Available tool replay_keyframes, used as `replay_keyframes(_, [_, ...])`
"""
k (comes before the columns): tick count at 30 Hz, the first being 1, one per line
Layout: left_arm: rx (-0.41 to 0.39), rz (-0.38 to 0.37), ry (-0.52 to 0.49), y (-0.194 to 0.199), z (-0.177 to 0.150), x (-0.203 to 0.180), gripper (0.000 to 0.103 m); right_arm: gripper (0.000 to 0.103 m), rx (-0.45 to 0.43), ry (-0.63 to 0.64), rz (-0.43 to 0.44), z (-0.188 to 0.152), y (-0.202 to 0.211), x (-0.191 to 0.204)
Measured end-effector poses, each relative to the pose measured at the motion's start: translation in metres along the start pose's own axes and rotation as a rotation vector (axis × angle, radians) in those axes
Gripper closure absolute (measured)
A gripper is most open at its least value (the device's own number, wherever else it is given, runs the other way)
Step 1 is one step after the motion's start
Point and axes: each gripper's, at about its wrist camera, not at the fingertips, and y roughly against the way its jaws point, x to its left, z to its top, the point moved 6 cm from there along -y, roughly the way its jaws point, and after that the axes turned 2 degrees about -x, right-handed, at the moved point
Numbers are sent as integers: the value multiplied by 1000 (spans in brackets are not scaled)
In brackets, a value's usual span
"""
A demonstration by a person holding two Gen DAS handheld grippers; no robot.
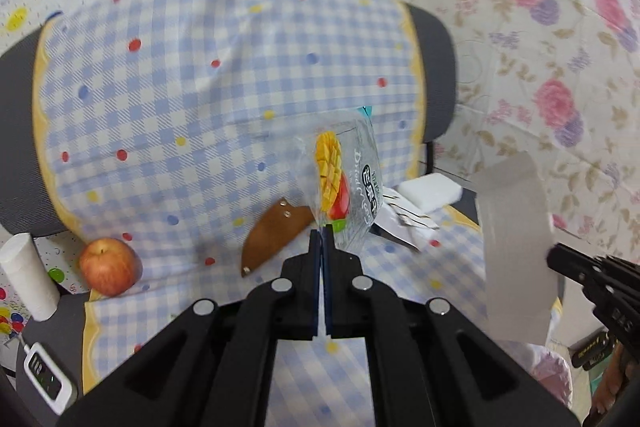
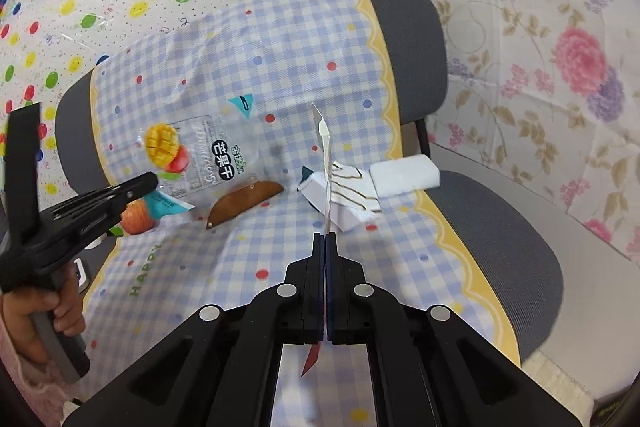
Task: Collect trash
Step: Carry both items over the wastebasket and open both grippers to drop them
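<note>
Left gripper (image 1: 322, 227) clamps mango wrapper (image 1: 348, 183); right gripper (image 2: 324, 235) pinches paper scrap (image 2: 326, 163) (both aloft).

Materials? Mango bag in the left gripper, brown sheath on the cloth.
Mango bag: thin clear plastic film, glossy; the checked cloth shows through it. Sheath: looks like matte tan leather with metal rivets, possibly imitation.

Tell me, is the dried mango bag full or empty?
Empty, it appears. The dried mango bag hangs flat from the shut left gripper, and the checked cloth shows through its clear panel, with no fruit pieces visible inside.
</note>
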Motion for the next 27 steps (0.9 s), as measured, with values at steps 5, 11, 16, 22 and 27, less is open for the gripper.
replay_keyframes(5, [-12,-54,-42,25,-21,-38,103,102,-14,-22,-36,-17,32,-12])
replay_keyframes(11, [-20,-157,-73,44,-43,-92,103,102,-54,-54,-111,-36,81,-37])
replay_keyframes(16, [-17,-271,-130,62,-63,-146,103,102,-81,-94,-193,-59,129,-66])
replay_keyframes(22, [18,-393,-206,80,-98,-200,103,102,-70,-134,-308,-100,177,-99])
replay_keyframes(27, [46,-465,-257,88,-124,-236,103,102,-41,-175,-383,-135,202,-121])
